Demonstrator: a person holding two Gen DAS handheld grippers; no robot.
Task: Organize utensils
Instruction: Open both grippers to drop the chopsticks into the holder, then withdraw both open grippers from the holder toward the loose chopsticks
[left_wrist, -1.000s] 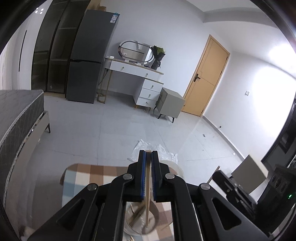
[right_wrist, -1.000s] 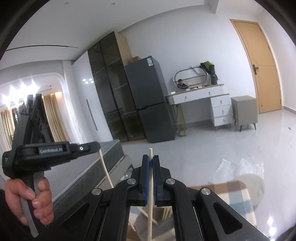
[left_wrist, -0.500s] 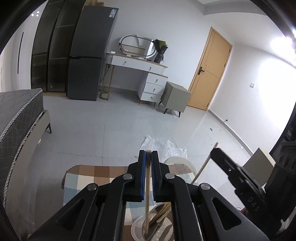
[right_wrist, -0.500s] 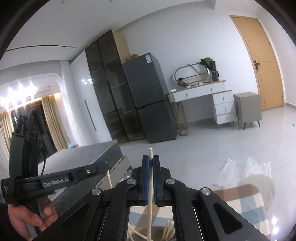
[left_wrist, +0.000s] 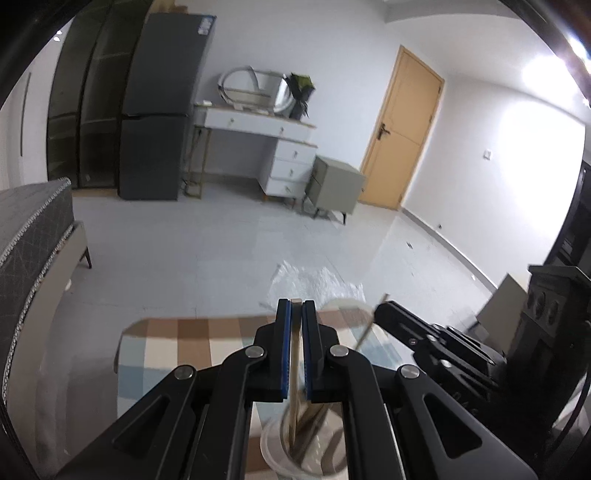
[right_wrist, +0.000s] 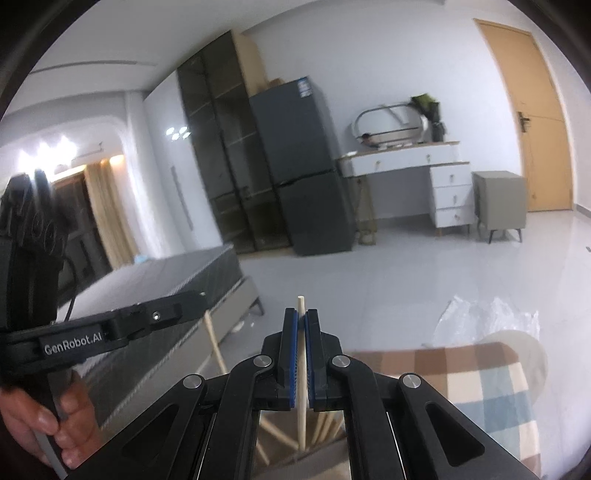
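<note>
Left wrist view: left gripper (left_wrist: 296, 314) clamped on flat wooden stick (left_wrist: 294, 369), lower end down inside white cup (left_wrist: 280, 454) with more sticks. Cup standing on checkered tablecloth (left_wrist: 192, 343). Right gripper (left_wrist: 384, 314) close at right, holding thin chopstick (left_wrist: 365, 334).

Right wrist view: right gripper (right_wrist: 301, 321) shut around pale round chopstick (right_wrist: 301, 369), upright, tip poking above blue pads (right_wrist: 291, 354). More wooden sticks (right_wrist: 325, 424) below between the arms. Left gripper (right_wrist: 195, 301) at left gripping its stick (right_wrist: 214, 343), hand (right_wrist: 44, 432) on handle. Bed (right_wrist: 155, 280) behind.
</note>
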